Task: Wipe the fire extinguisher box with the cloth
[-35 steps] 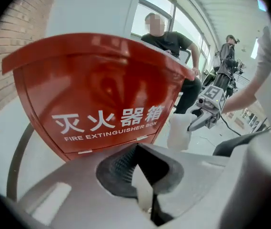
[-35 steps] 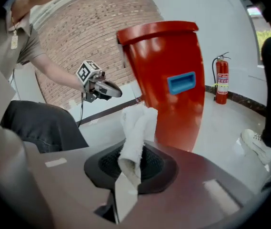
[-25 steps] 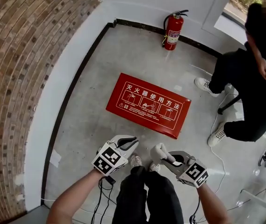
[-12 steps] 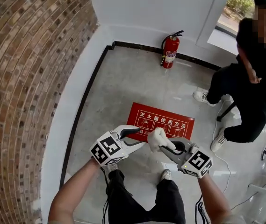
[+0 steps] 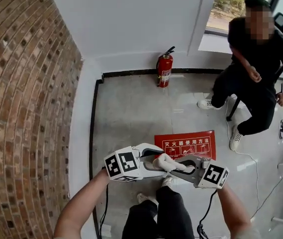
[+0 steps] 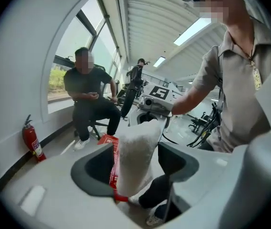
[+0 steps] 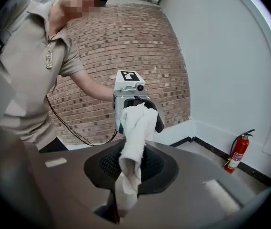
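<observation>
Right gripper (image 7: 131, 173): clenched on cloth (image 7: 136, 128), probably offering it across for a regrip.
Left gripper (image 6: 136, 162): jaws stood apart around cloth's free end.
Fire extinguisher box (image 5: 186, 144): lay on floor (image 5: 131, 113), untouched.

Lower centre of head view, tools meet tip to tip: left tool (image 5: 152, 162) jaws apart around cloth (image 5: 164, 161); right tool (image 5: 180, 165) clamped on it.

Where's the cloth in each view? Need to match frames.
Head view: cloth lower centre, at the red box's near edge.
Left gripper view: cloth centre, between parted jaws.
Right gripper view: cloth centre, clamped in the jaws.
Shared landmark: fire extinguisher by the white wall.
</observation>
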Demonstrator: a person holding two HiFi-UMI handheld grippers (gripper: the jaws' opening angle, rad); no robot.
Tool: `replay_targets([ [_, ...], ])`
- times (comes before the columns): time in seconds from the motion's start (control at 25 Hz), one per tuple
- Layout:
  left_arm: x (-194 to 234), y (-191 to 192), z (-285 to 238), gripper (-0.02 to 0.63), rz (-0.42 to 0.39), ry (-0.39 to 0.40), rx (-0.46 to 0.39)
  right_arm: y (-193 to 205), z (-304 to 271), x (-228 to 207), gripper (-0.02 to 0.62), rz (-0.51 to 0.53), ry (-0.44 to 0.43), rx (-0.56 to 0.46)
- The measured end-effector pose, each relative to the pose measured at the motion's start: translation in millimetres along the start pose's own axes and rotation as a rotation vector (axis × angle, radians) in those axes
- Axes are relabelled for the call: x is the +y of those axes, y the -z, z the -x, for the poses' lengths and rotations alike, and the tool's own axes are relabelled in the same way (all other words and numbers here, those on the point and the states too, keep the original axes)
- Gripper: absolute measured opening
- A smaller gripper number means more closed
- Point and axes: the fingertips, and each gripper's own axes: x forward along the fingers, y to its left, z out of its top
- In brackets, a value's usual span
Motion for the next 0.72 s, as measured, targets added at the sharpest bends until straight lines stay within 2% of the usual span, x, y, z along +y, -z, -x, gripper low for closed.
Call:
replay_targets([
  [0.08,9,-7,4,0.267,-0.024,0.056,0.016,-8,-6,-13,0.077,-0.008,0.046,-0.018],
  [0.16,31,-16,7,0.188,-0.045,0.077,0.017,-16,-6,-37,0.078,-0.04,0.136,-0.046],
  [0.24,58,-27,6,0.147,-0.047,0.08,-0.002,-19,0,-69,0.078,-0.085,0.245,-0.078],
  [0.36,105,-41,3,0.124,-0.049,0.059,-0.014,-15,9,-124,0.094,-0.15,0.402,-0.113],
  [0.48,149,-47,4,0.123,-0.03,0.047,0.002,-8,22,-170,0.189,-0.248,0.551,-0.135],
  [0.56,176,-51,3,0.123,-0.014,0.042,0.004,3,43,-194,0.23,-0.302,0.667,-0.131],
  [0.64,200,-54,-3,0.123,-0.015,0.048,0.012,19,66,-213,0.23,-0.365,0.791,-0.124],
  [0.68,210,-54,-8,0.123,-0.022,0.057,0.02,28,77,-219,0.199,-0.4,0.854,-0.119],
  [0.72,221,-53,-14,0.123,-0.029,0.067,0.03,37,87,-225,0.121,-0.435,0.913,-0.113],
])
